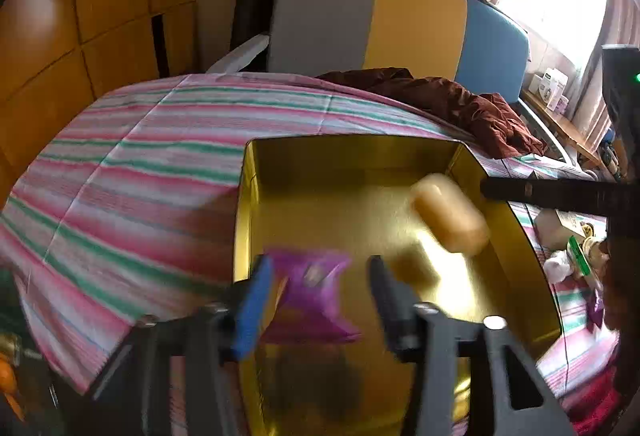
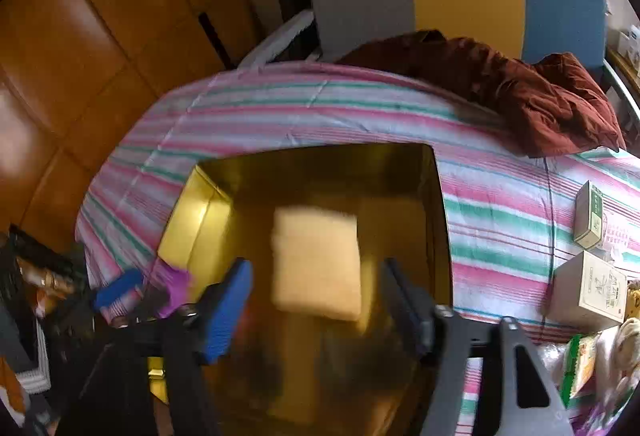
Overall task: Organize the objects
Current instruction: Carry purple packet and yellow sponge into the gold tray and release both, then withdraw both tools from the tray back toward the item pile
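Drop step: left gripper (image 1: 320,292) and right gripper (image 2: 316,300) both spread over the box (image 1: 516,236); purple packet (image 1: 316,296) and yellow pack (image 2: 318,262) look released, though blurred. Next: fetch cartons (image 2: 588,290) at 3 o'clock.

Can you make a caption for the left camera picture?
Open left gripper drops a purple packet into the gold box.

Bed, striped sheet (image 2: 320,108): gold box (image 2: 438,204) below the tongs; maroon cloth (image 2: 552,108) beyond it; two cartons (image 2: 588,292) right of the tongs.
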